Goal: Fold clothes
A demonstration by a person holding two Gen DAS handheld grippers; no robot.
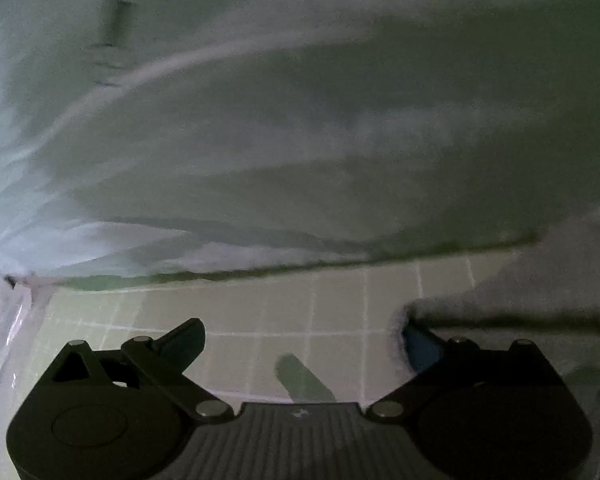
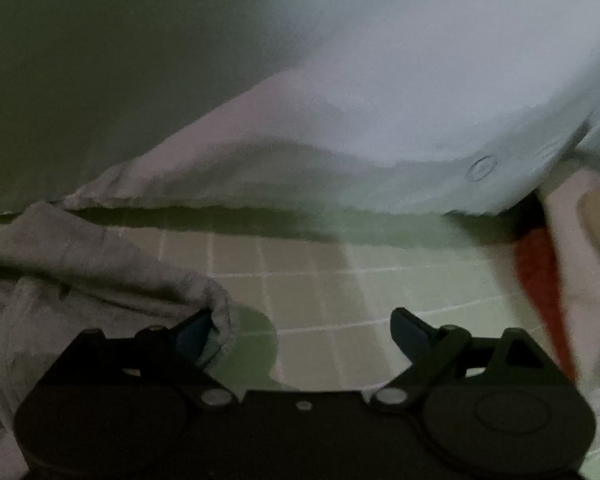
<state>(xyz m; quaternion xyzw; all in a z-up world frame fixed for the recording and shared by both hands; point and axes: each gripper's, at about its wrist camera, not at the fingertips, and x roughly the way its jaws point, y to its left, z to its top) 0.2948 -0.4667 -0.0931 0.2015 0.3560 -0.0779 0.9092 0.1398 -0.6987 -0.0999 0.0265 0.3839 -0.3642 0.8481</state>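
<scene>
A pale mint-white garment (image 1: pixel 260 140) fills the upper part of the left wrist view, blurred, its lower edge lying on a green grid mat (image 1: pixel 300 312). It also shows in the right wrist view (image 2: pixel 400 100), with round buttons near its right edge. A grey garment (image 2: pixel 80 264) lies at the left of the right wrist view and drapes against the left finger (image 2: pixel 196 332). It also shows in the left wrist view (image 1: pixel 540 280) beside the right finger (image 1: pixel 420 344). My left gripper (image 1: pixel 296 340) is open. My right gripper (image 2: pixel 304 332) is open, nothing between its fingers.
A red and pale cloth (image 2: pixel 548 272) lies at the right edge of the right wrist view. A clear plastic sheet (image 1: pixel 4 340) shows at the left edge of the left wrist view. The green grid mat (image 2: pixel 320 280) lies under both grippers.
</scene>
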